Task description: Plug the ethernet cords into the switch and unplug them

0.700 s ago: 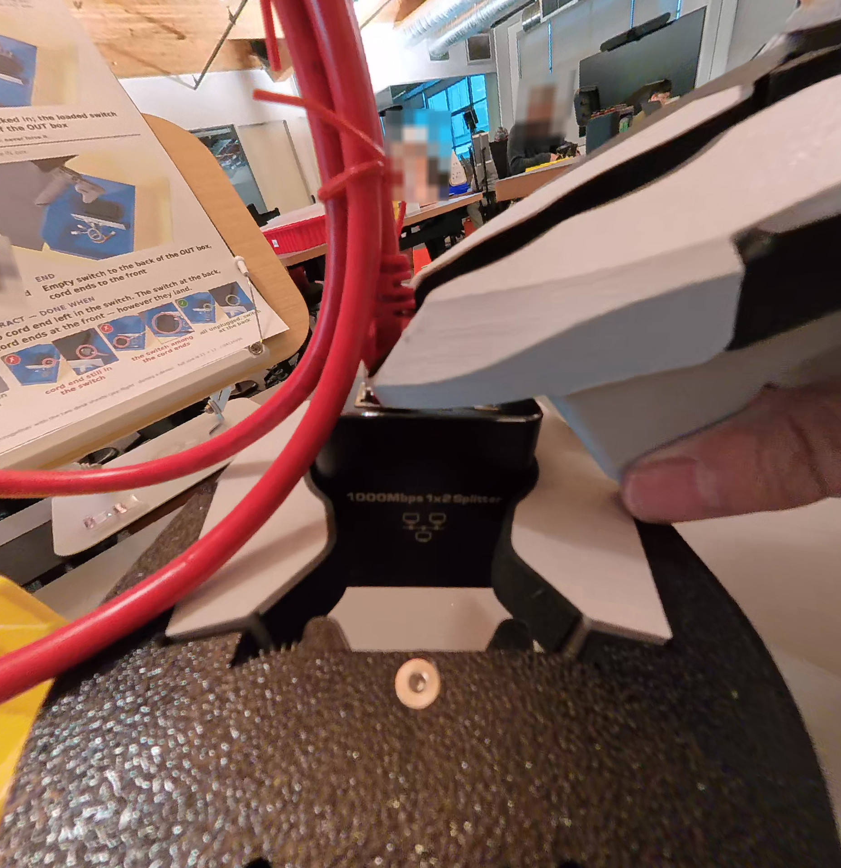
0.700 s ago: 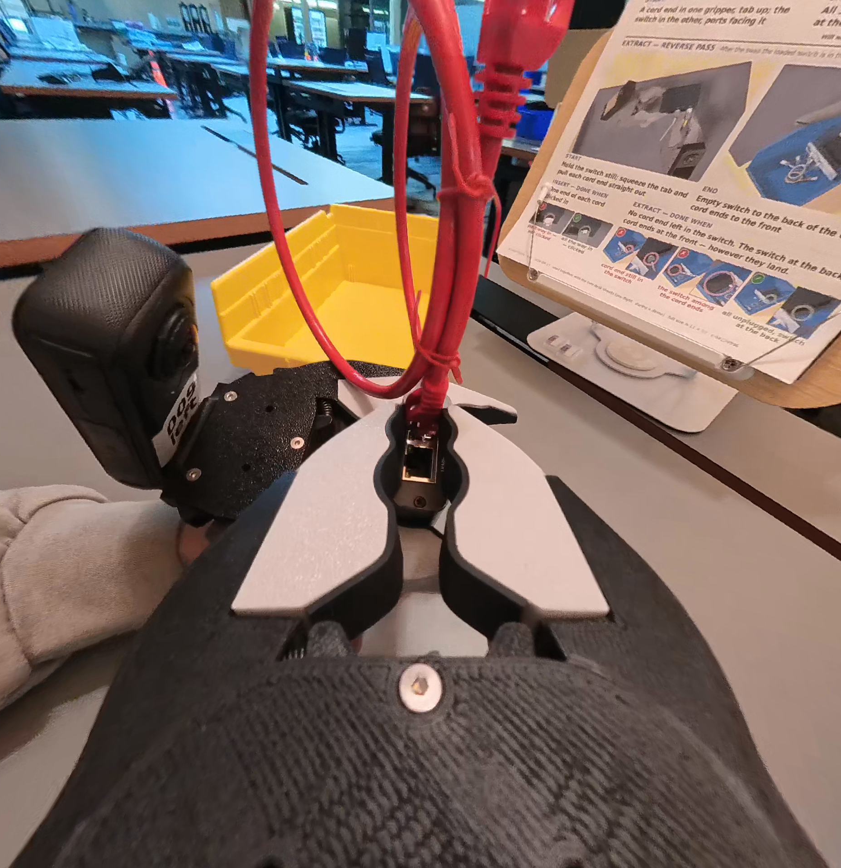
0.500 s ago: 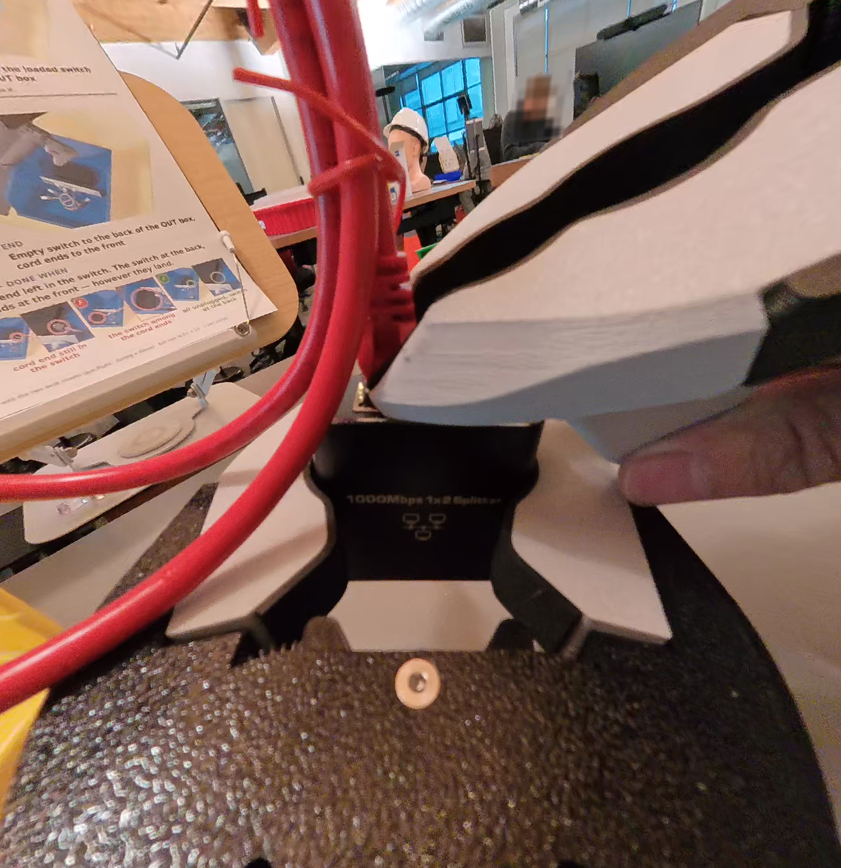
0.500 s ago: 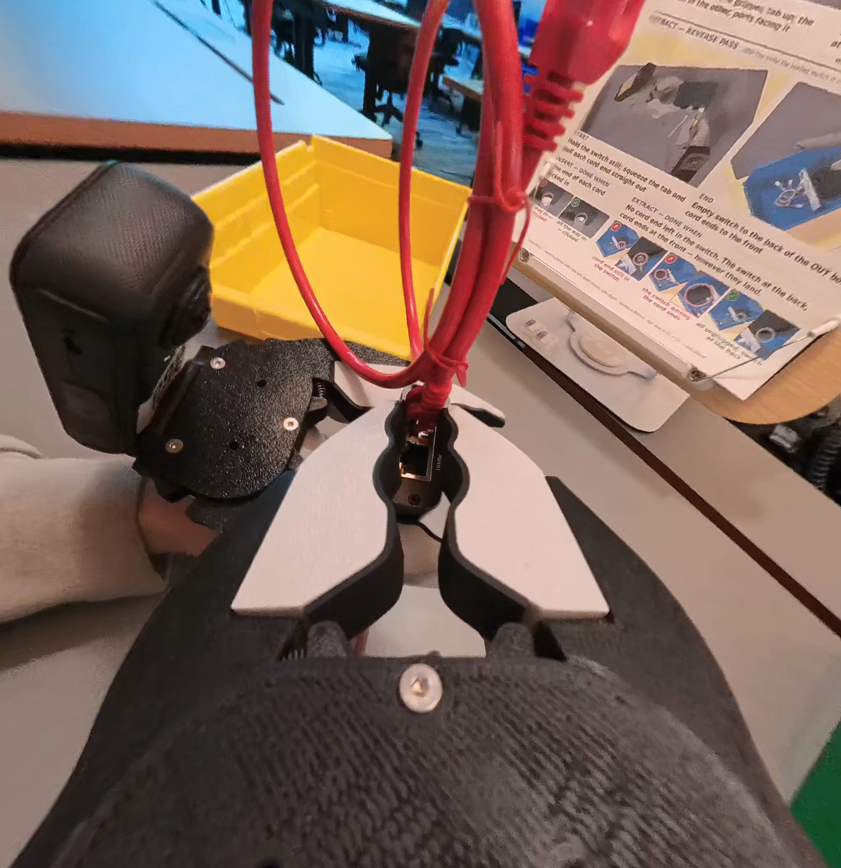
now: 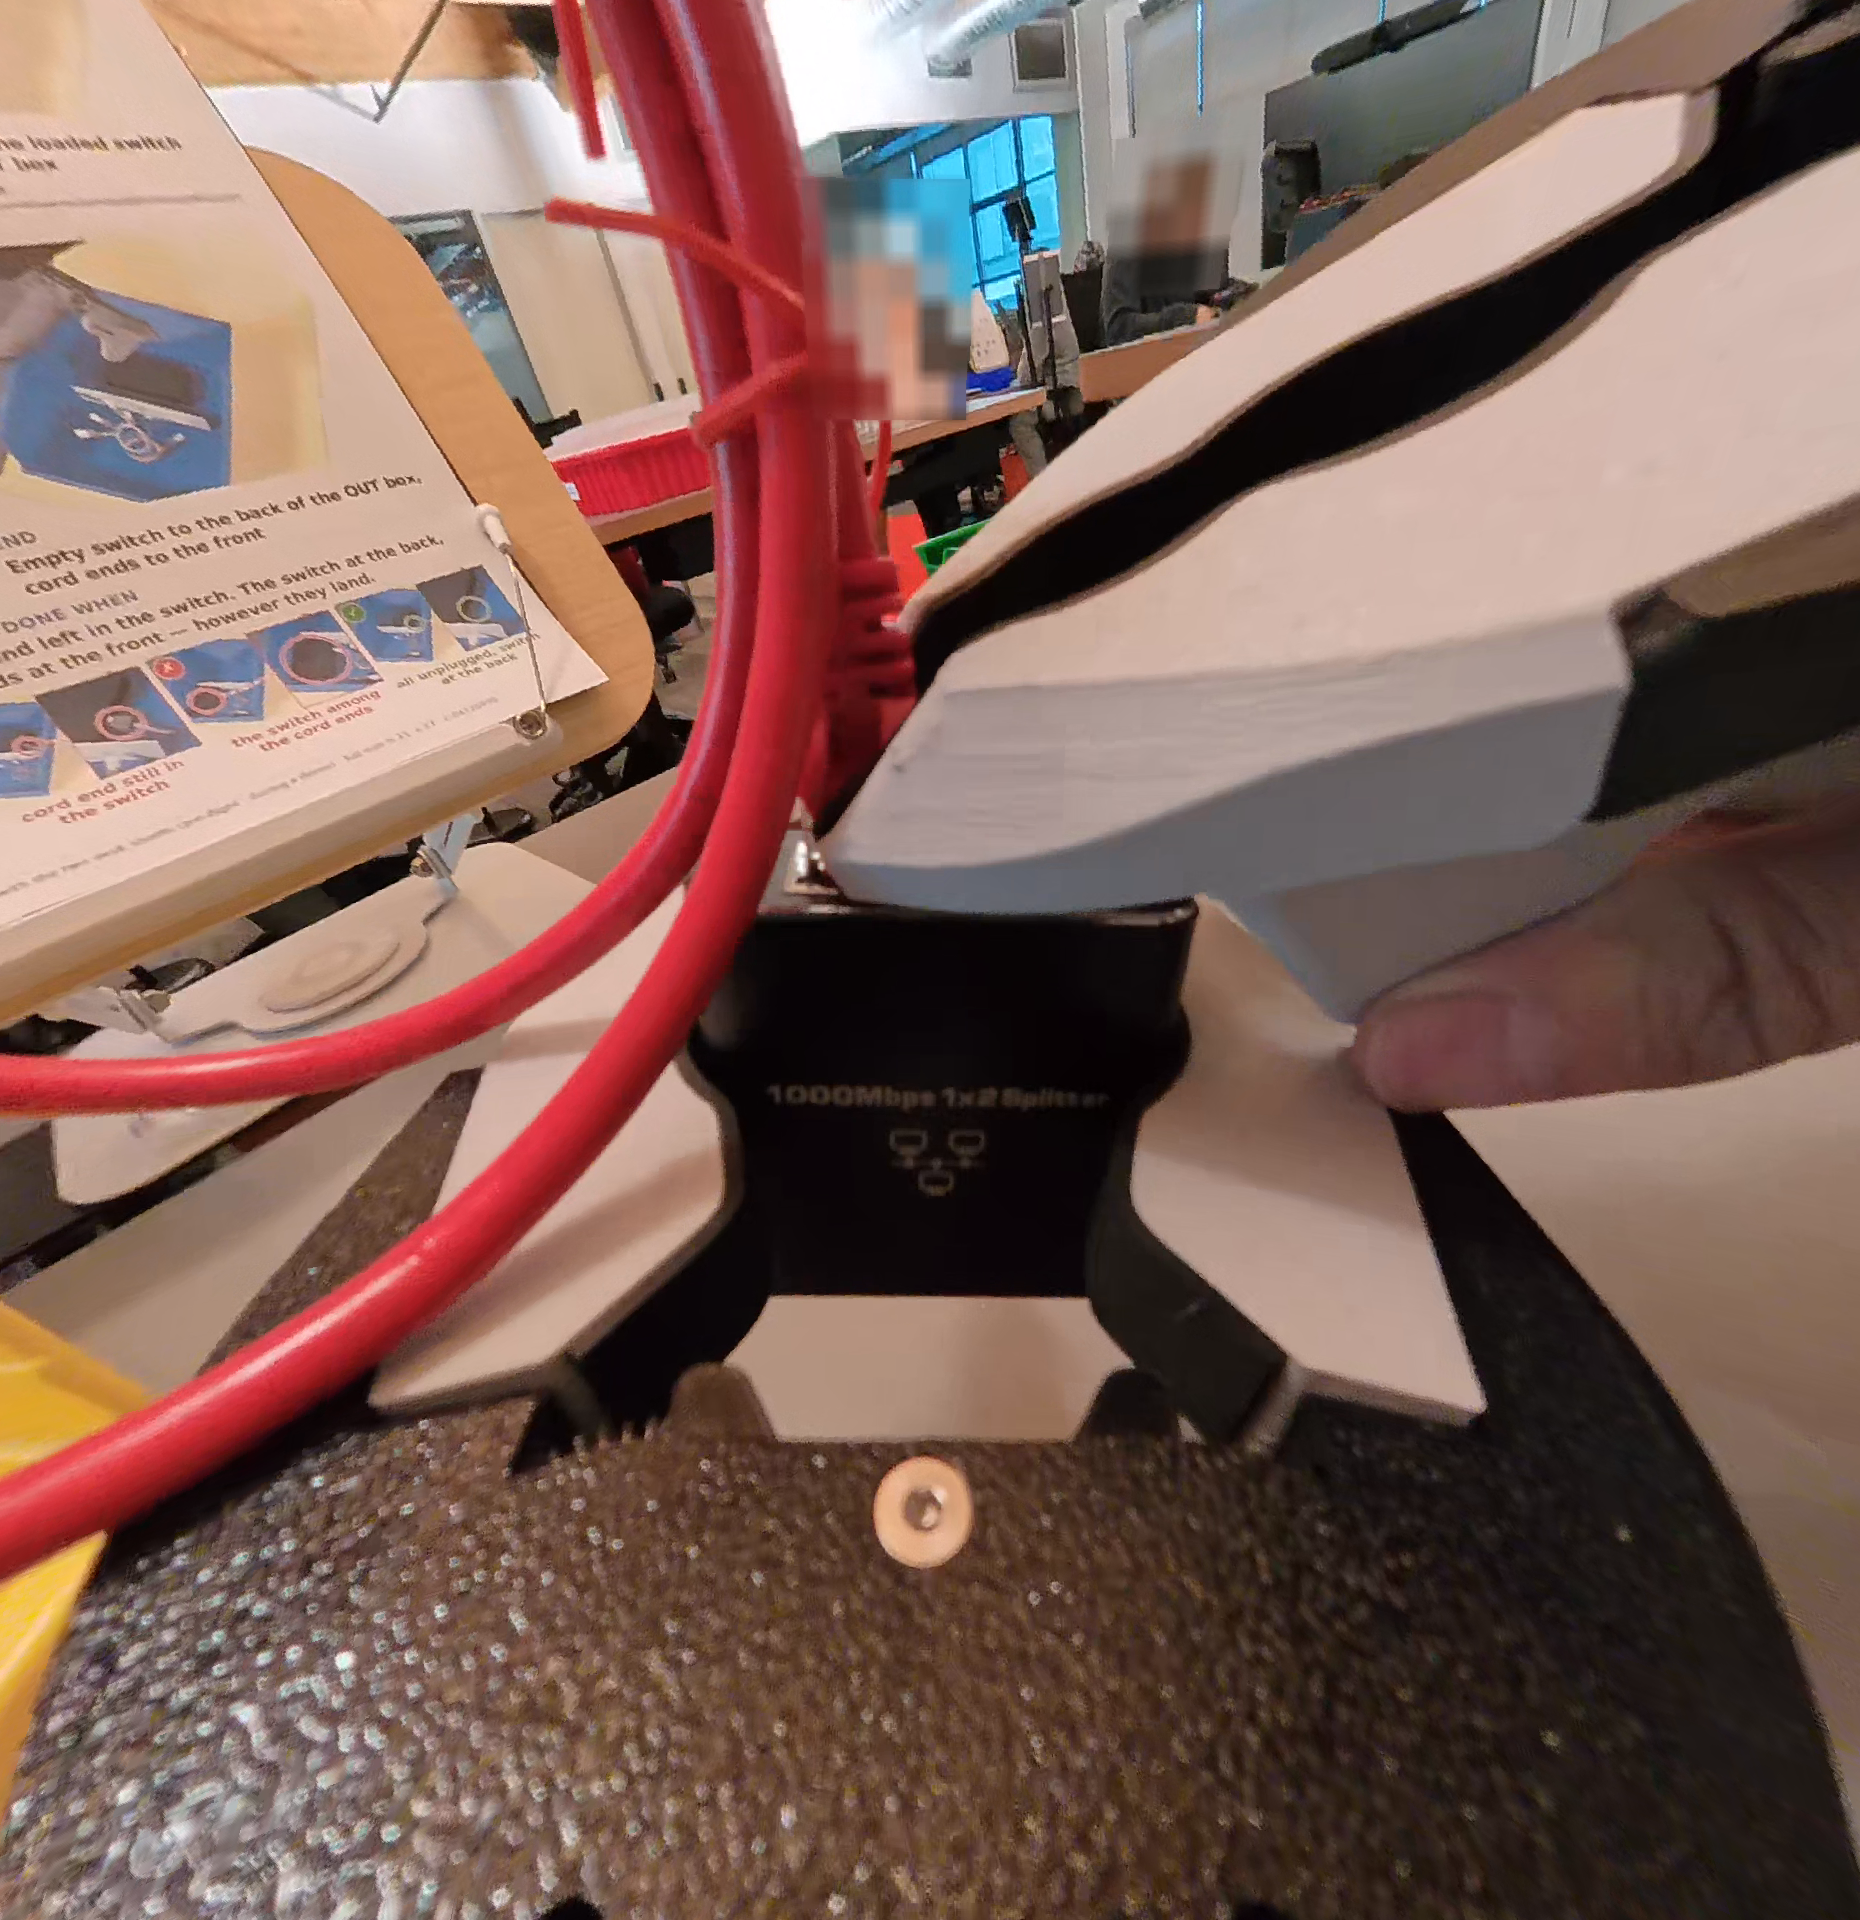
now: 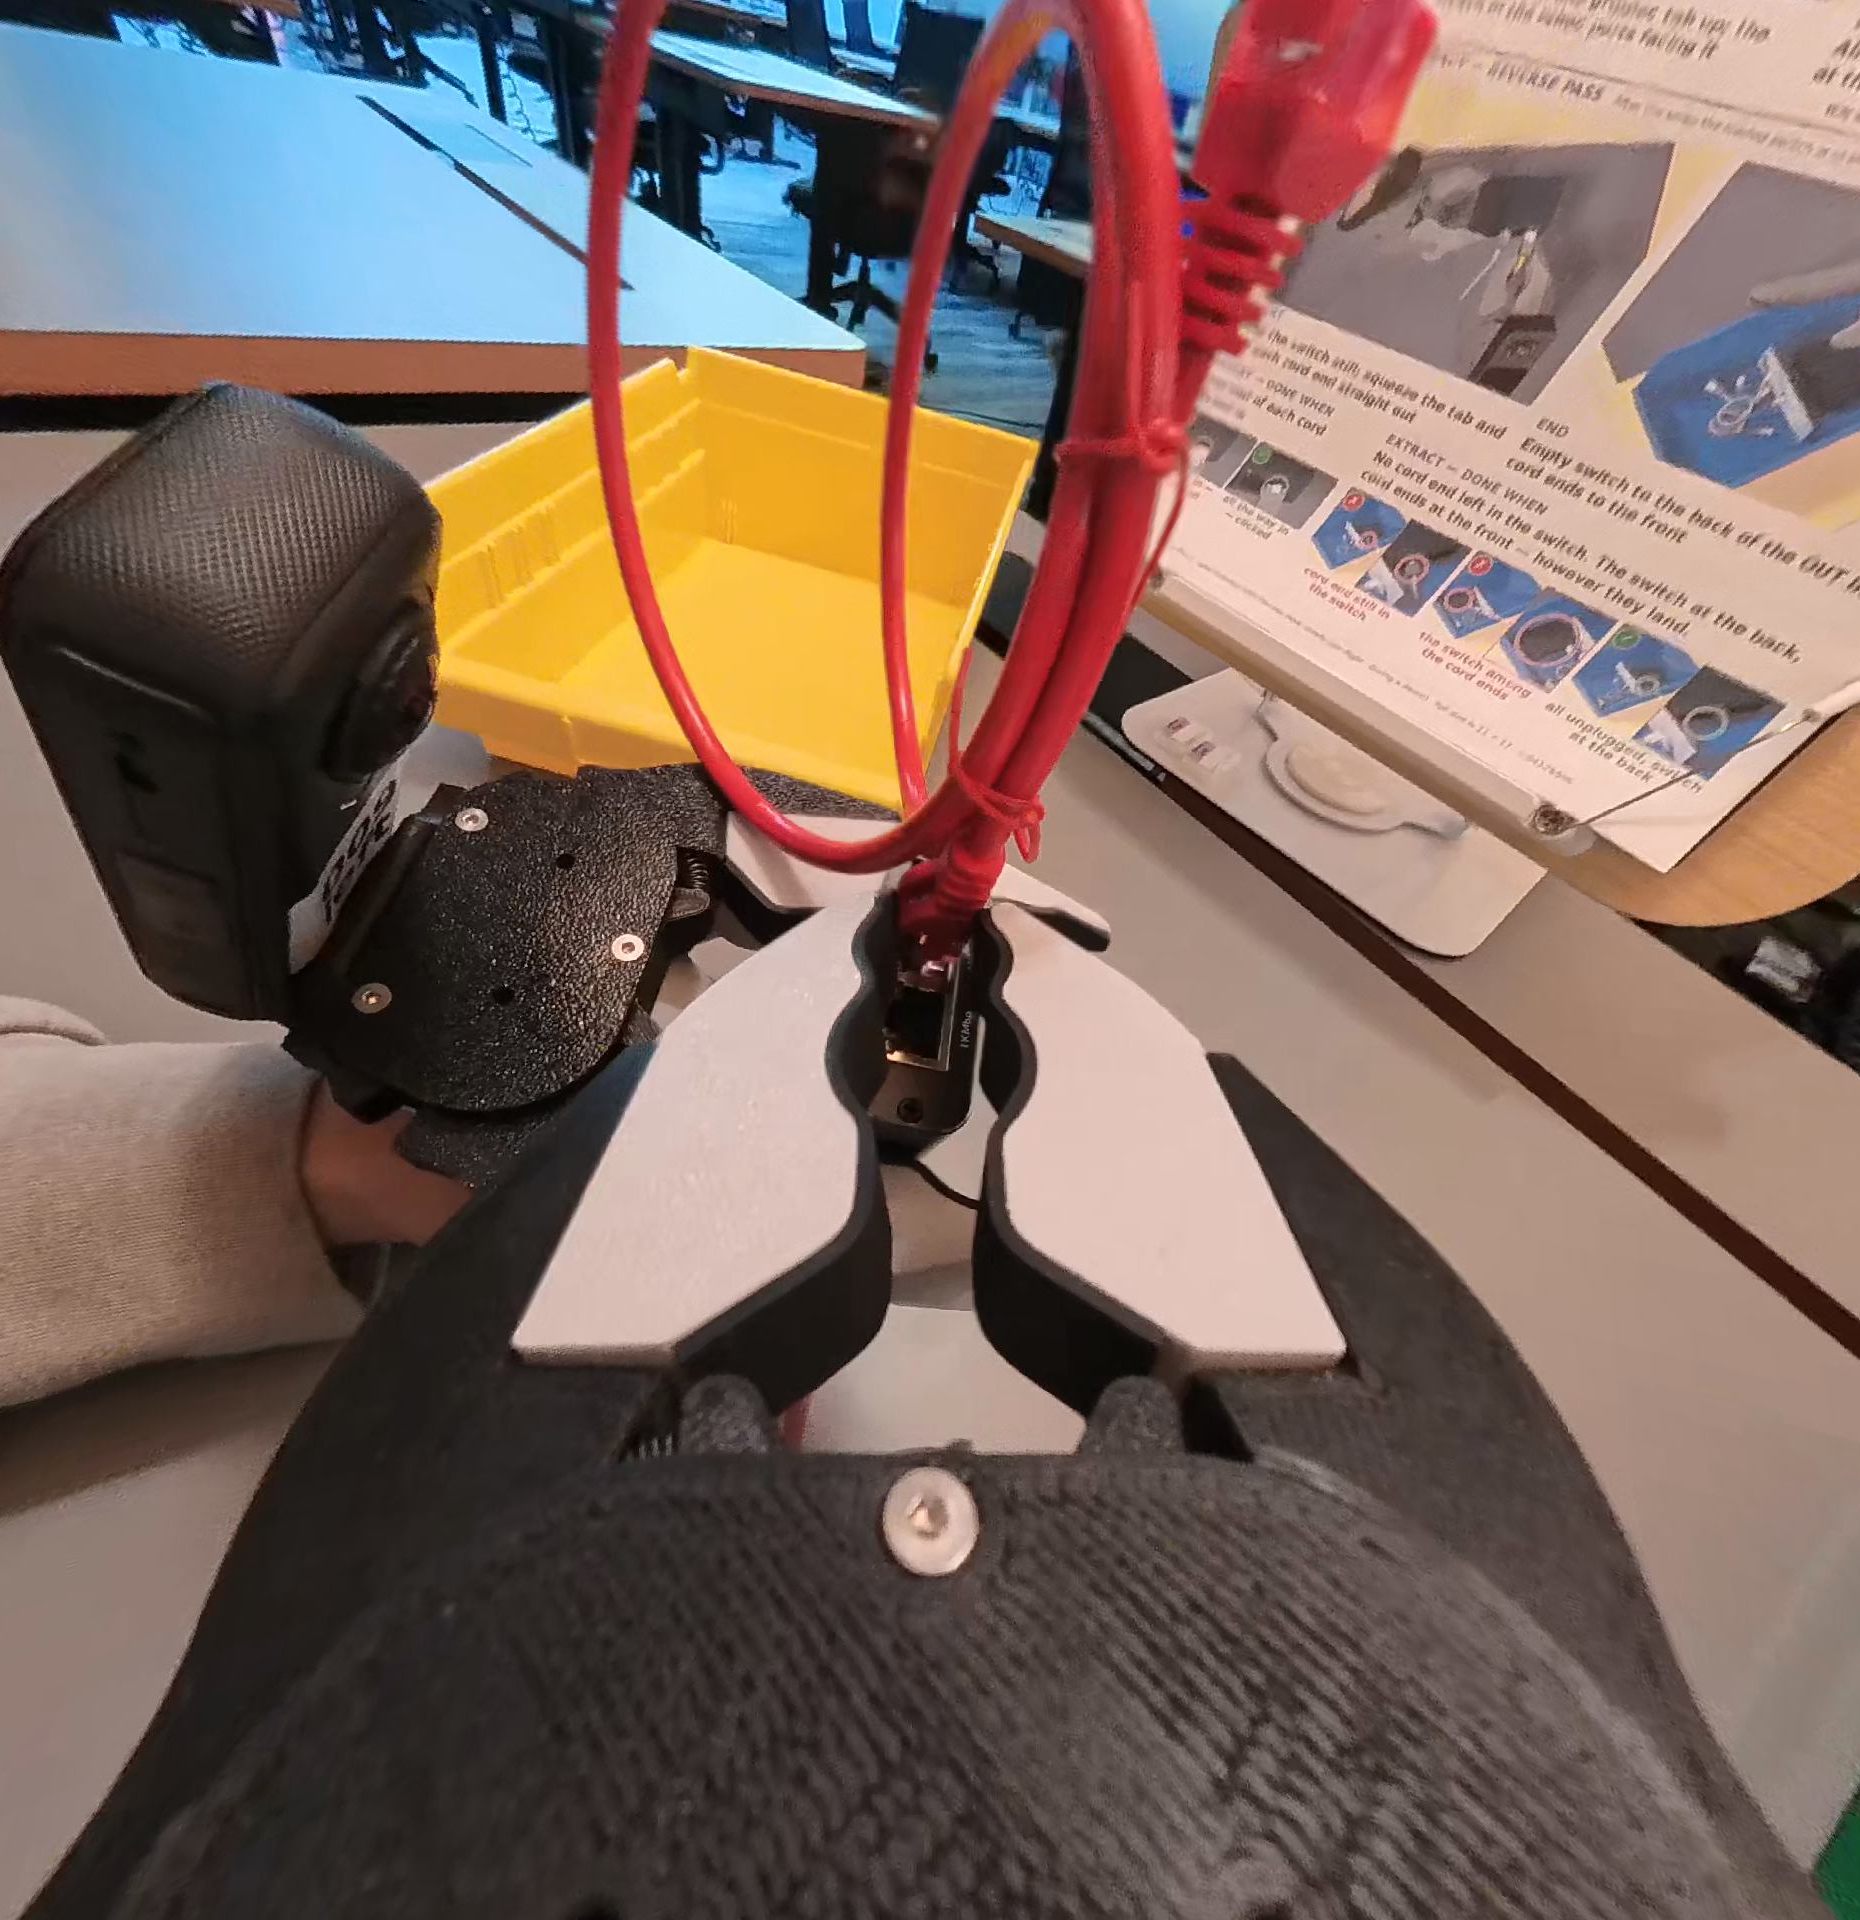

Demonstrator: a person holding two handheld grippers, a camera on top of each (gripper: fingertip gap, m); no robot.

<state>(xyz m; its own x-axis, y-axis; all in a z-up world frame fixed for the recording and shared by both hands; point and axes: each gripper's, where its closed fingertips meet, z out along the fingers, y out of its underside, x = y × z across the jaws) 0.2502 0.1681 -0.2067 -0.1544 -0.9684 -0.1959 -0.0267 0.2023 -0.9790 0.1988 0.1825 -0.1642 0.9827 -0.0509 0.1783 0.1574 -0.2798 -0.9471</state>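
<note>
My left gripper (image 5: 947, 987) is shut on the black switch (image 5: 936, 1195), gripping its body from both sides. A red ethernet cord (image 5: 770, 520), tied in a loop, has one plug (image 5: 864, 665) seated in the switch's far end. My right gripper's finger (image 5: 1269, 748) reaches in from the right over that end. In the right wrist view my right gripper (image 6: 941, 925) is shut around the seated red plug (image 6: 947, 894), with the switch's port face (image 6: 915, 1049) showing between its fingers. The cord's other plug (image 6: 1310, 114) hangs free up high. The left gripper's body (image 6: 510, 935) lies at the left.
A yellow bin (image 6: 864, 405) stands on the grey table behind the grippers. An instruction sheet on a wooden stand (image 6: 1528, 468) with a white base (image 6: 1321, 790) is at the right. A thumb (image 5: 1528, 1029) and a grey sleeve (image 6: 105, 1195) show beside the grippers.
Both grippers keep their holds. The joined grippers and switch have shifted and tilted a little, and the cord loop has swung with them.
</note>
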